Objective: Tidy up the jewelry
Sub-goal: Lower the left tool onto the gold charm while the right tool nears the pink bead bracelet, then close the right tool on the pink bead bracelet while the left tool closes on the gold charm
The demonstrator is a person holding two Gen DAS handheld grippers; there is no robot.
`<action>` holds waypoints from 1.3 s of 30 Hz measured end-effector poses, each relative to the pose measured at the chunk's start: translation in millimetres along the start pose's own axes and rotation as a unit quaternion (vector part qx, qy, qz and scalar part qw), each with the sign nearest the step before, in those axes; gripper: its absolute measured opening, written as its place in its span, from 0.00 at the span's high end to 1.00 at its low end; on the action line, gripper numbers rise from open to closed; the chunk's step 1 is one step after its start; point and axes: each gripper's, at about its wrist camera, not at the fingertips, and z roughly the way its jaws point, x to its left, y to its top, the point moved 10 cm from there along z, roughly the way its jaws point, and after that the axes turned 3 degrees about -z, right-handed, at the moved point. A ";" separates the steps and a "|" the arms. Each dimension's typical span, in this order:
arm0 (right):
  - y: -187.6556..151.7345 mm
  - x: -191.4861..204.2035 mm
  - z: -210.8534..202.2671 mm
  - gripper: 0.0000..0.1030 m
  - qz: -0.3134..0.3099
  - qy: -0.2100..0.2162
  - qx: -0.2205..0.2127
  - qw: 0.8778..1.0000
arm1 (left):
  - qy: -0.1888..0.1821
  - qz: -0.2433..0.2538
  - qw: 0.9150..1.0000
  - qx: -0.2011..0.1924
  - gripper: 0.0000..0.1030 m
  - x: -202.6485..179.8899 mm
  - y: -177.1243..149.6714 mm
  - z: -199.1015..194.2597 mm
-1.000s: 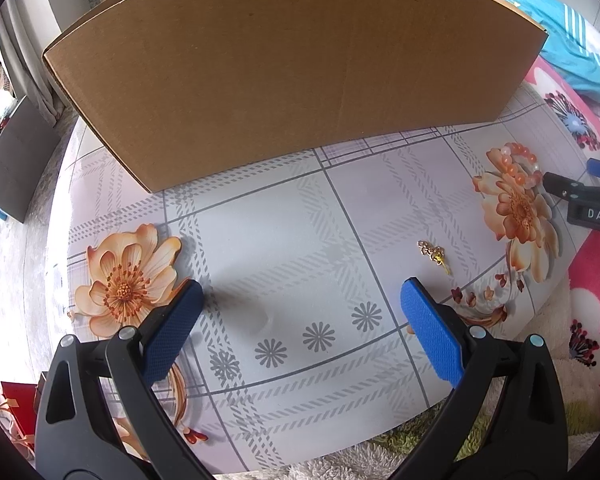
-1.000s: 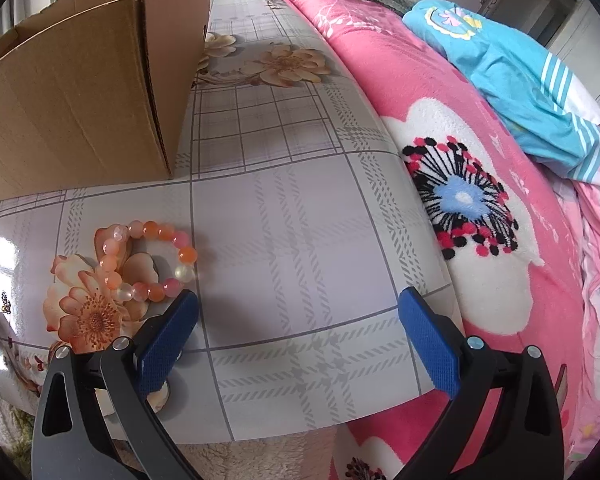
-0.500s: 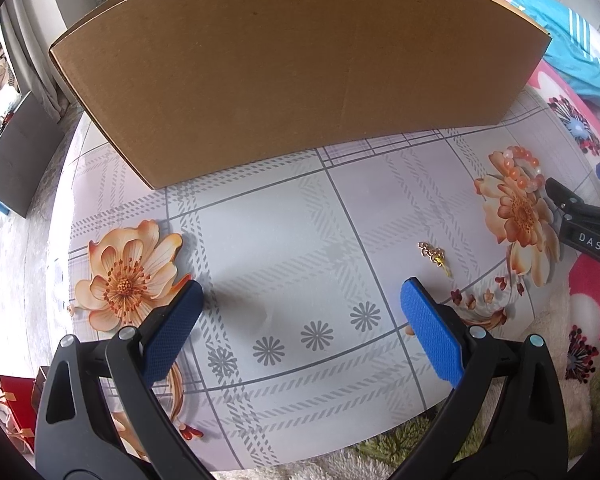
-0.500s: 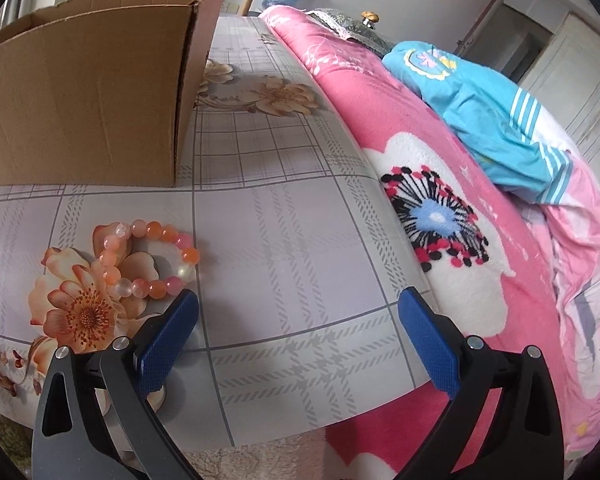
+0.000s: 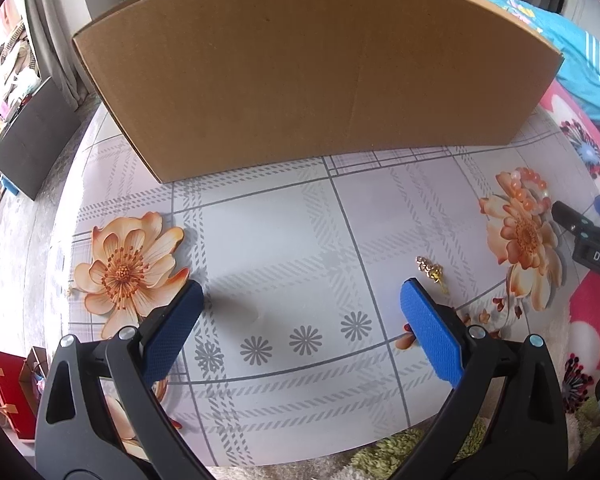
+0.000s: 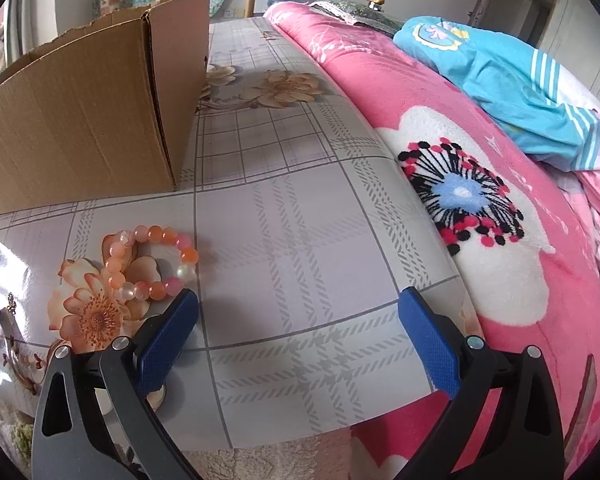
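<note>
So the left gripper is hovering over the flowered tablecloth with its blue pads spread wide, holding nothing. A little gold earring is lying just beyond its right pad. The right gripper is gaping open and empty too, with the pink-orange bead bracelet sitting right by its left pad. A cardboard box is standing behind, pink blanket alongside.
</note>
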 end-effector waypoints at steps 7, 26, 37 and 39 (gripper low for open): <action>-2.3 1.2 -3.7 0.06 0.000 0.012 -0.034 0.999 | -0.060 0.064 0.993 -0.076 0.08 -44.4 1.3 -37.2; 26.7 11.6 -54.1 0.17 0.028 0.178 -0.106 0.978 | -0.141 0.082 0.986 -0.037 0.56 -74.9 10.4 -28.0; 9.9 26.5 -52.2 0.46 0.063 0.228 -0.071 0.969 | -0.106 0.133 0.985 -0.032 0.86 -85.3 -7.5 -12.3; 8.4 28.5 -49.0 0.46 0.074 0.234 -0.071 0.967 | -0.108 0.142 0.983 -0.034 0.86 -85.3 -7.9 -11.8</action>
